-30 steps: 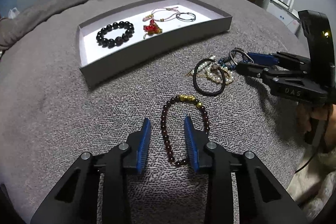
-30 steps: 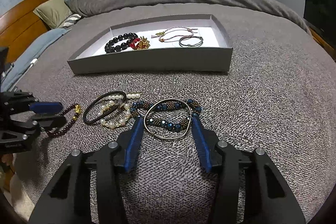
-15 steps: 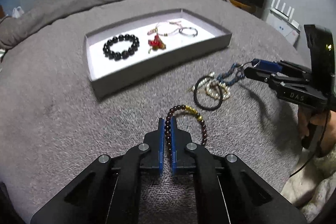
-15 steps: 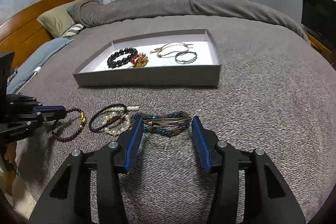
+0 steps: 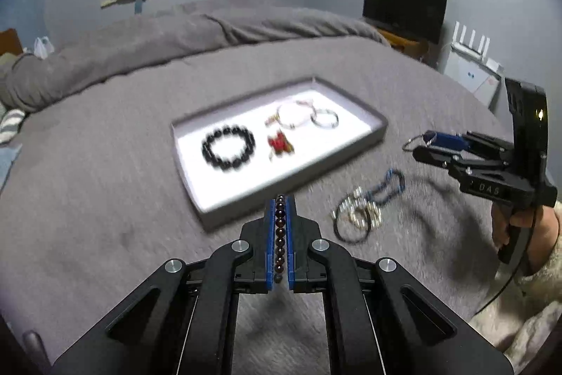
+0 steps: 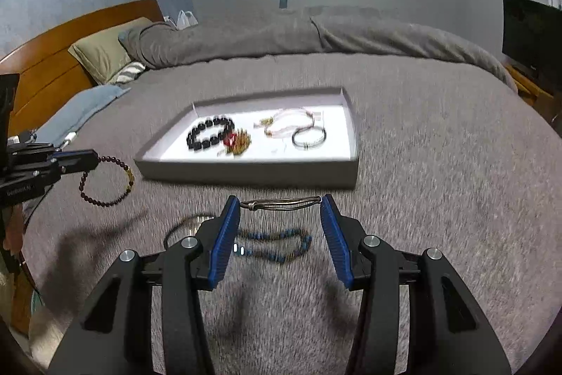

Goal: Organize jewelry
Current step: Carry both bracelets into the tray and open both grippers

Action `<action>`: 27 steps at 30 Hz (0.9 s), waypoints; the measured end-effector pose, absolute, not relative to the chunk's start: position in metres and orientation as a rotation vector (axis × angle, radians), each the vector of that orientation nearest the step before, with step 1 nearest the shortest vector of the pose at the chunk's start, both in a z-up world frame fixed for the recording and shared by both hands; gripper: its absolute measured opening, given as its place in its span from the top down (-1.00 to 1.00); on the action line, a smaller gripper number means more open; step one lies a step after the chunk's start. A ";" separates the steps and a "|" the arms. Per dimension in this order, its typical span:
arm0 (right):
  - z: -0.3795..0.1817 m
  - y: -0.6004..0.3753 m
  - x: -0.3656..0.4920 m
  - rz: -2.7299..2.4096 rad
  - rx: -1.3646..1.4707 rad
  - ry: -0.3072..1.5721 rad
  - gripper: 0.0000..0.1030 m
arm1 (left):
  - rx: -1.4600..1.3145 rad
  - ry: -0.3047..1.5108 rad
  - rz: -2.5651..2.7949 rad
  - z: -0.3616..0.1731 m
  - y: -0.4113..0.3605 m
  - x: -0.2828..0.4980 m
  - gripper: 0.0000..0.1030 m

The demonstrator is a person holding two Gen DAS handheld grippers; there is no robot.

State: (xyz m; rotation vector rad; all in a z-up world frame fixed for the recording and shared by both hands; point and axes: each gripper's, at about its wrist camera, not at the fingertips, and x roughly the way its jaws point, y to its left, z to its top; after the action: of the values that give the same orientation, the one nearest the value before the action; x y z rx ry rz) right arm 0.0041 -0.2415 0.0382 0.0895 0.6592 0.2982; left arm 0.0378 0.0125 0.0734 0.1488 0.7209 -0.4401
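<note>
Jewelry is split three ways: some in the tray (image 6: 246,169), some on the grey bedspread (image 6: 439,199), two pcs lifted off it in the grippers.

Left gripper (image 5: 280,202): blue pads pressed together on a dark red bead bracelet (image 6: 105,180). In left wrist view the beads run in a line btwn the pads; in right wrist view the rest of the loop, w/ a few gold beads, hangs free above the bedspread.

Right gripper (image 6: 281,204): jaws about half apart, clamped on a thin metal bangle (image 6: 281,202) that spans from pad to pad near the tips, held clear of the bed.

On the bedspread under the right gripper: blue bead strand (image 6: 277,243), and just beside it a black hair tie (image 5: 351,227) overlapping a pearl-ish bracelet (image 5: 363,211) (blurred, prob. pearls).

Tray: grey w/ white floor, sits beyond both grippers. Inside: black bead bracelet (image 5: 227,146) toward its left, red-gold charm piece (image 5: 279,143) beside it, pink cord bracelet (image 5: 291,115) and a dark thin cord bracelet (image 6: 309,136) toward the right, these two touching.
</note>
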 end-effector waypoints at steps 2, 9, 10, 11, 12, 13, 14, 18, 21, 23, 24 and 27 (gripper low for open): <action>0.046 -0.241 0.015 0.290 0.083 0.635 0.07 | 0.137 0.691 -0.429 0.086 0.015 0.047 0.88; 0.043 -0.236 0.065 0.299 0.124 0.668 0.07 | 0.069 0.687 -0.416 0.094 0.008 0.104 0.87; 0.040 -0.235 0.072 0.292 0.124 0.678 0.07 | 0.061 0.700 -0.415 0.089 0.007 0.110 0.88; 0.037 -0.235 0.077 0.289 0.123 0.683 0.07 | 0.049 0.722 -0.414 0.082 0.005 0.120 0.87; 0.034 -0.234 0.083 0.285 0.122 0.693 0.07 | 0.038 0.743 -0.415 0.076 0.003 0.127 0.87; 0.031 -0.233 0.089 0.281 0.120 0.703 0.07 | 0.030 0.758 -0.416 0.071 0.002 0.131 0.87; 0.028 -0.232 0.096 0.283 0.122 0.718 0.07 | 0.017 0.778 -0.423 0.065 0.001 0.136 0.87; 0.012 -0.228 0.116 0.287 0.133 0.782 0.07 | -0.015 0.829 -0.434 0.045 0.000 0.147 0.87; 0.004 -0.224 0.125 0.286 0.123 0.817 0.07 | -0.038 0.865 -0.409 0.034 0.009 0.154 0.87; 0.001 -0.222 0.129 0.291 0.120 0.836 0.07 | -0.041 0.889 -0.378 0.027 0.017 0.159 0.87; 0.000 -0.222 0.130 0.292 0.121 0.844 0.07 | -0.043 0.899 -0.361 0.024 0.021 0.161 0.87; -0.001 -0.220 0.134 0.285 0.109 0.863 0.07 | -0.066 0.931 -0.324 0.014 0.035 0.166 0.87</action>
State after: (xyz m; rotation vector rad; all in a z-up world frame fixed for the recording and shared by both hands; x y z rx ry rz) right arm 0.1344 -0.2204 -0.0011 0.1094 0.8631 0.2854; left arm 0.1661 0.0349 0.0143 -0.0664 0.9307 -0.3238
